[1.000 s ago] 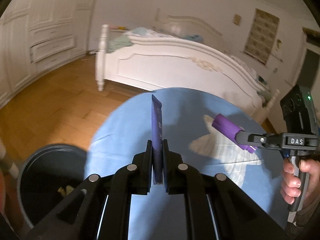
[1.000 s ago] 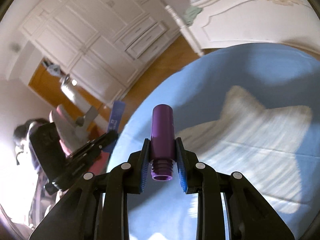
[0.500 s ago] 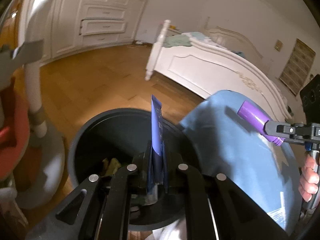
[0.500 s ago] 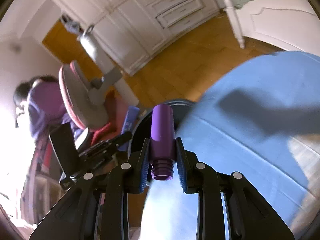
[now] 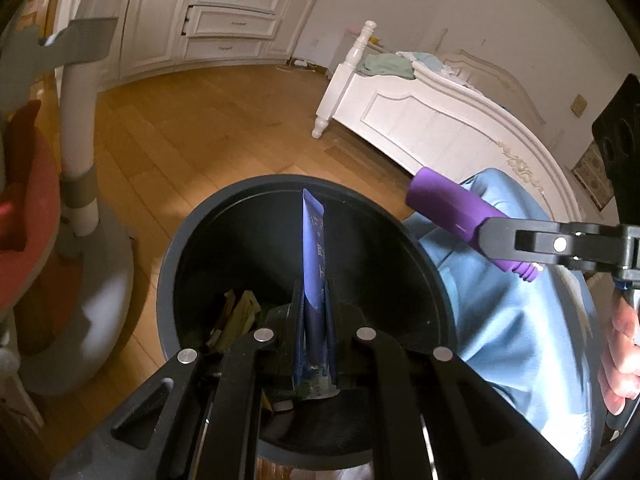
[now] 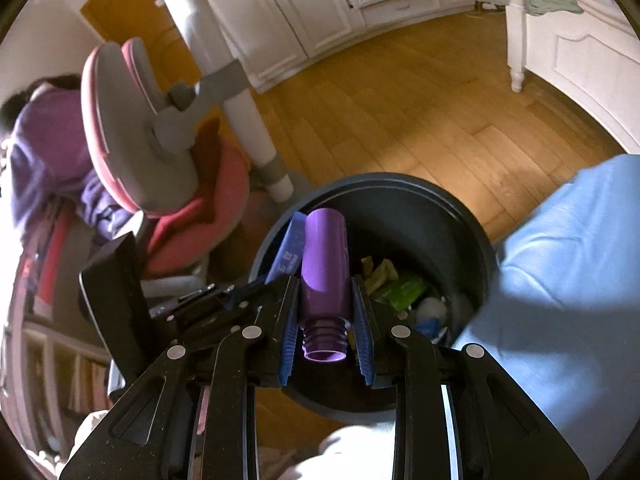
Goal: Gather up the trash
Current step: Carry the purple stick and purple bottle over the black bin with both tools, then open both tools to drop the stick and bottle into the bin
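Note:
My left gripper [image 5: 314,312] is shut on a flat blue wrapper [image 5: 314,252] that stands upright over the mouth of the dark round trash bin [image 5: 192,248]. My right gripper [image 6: 325,304] is shut on a purple tube [image 6: 323,264], threaded neck toward the camera, held above the same trash bin [image 6: 476,240]. In the left wrist view the purple tube [image 5: 448,204] hangs at the bin's right rim, in the right gripper [image 5: 486,236]. From the right wrist camera the blue wrapper [image 6: 290,250] sticks up just left of the tube. Wrappers and scraps lie at the bin's bottom.
The table with its light blue cloth [image 5: 512,320] borders the bin on the right. A pink and grey chair [image 6: 160,152] on a white post [image 5: 80,128] stands to the bin's left. The white bed [image 5: 432,124] and white cabinets [image 5: 228,20] line the wooden floor beyond.
Both grippers have swung from over the blue table to above the trash bin and dipped lower. Each still holds its piece; the purple tube has come close beside the wrapper.

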### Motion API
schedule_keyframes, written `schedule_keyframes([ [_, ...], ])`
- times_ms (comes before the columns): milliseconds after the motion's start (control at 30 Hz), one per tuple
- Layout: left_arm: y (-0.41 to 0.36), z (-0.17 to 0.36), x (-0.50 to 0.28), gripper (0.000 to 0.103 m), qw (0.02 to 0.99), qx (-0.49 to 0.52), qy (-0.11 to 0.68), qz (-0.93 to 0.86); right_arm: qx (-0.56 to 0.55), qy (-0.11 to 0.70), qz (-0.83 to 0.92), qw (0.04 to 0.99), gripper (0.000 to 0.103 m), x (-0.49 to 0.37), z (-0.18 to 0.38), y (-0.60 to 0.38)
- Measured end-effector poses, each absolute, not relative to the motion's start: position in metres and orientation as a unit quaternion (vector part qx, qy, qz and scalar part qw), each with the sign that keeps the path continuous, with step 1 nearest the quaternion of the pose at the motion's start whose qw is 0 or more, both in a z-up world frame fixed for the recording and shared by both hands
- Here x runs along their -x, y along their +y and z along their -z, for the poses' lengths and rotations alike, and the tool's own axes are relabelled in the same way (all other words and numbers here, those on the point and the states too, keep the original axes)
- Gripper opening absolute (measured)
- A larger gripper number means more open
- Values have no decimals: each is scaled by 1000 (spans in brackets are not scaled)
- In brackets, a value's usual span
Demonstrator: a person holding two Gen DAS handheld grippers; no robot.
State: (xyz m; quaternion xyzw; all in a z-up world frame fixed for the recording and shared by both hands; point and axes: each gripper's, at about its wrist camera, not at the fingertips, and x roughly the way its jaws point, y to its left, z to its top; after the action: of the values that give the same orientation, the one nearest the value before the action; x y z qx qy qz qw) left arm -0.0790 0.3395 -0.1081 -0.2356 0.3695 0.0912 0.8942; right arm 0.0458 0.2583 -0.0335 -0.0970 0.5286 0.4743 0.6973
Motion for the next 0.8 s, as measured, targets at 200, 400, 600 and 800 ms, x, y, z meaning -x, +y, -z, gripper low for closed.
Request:
schedule_keyframes([
  [200, 343, 117, 78, 10, 890, 238, 377, -93, 107, 539, -465, 694, 26, -50, 50, 269],
  [400, 341, 120, 74, 11, 888, 235, 383, -95, 106, 549, -458, 691, 26, -55, 61, 273],
  [600, 336, 118, 72, 12, 887, 228, 388, -100, 96, 557, -457, 687, 26, -59, 63, 274],
  [800, 336, 116, 71, 23, 882, 230, 396, -107, 86, 550, -465, 688, 28, -61, 58, 265],
])
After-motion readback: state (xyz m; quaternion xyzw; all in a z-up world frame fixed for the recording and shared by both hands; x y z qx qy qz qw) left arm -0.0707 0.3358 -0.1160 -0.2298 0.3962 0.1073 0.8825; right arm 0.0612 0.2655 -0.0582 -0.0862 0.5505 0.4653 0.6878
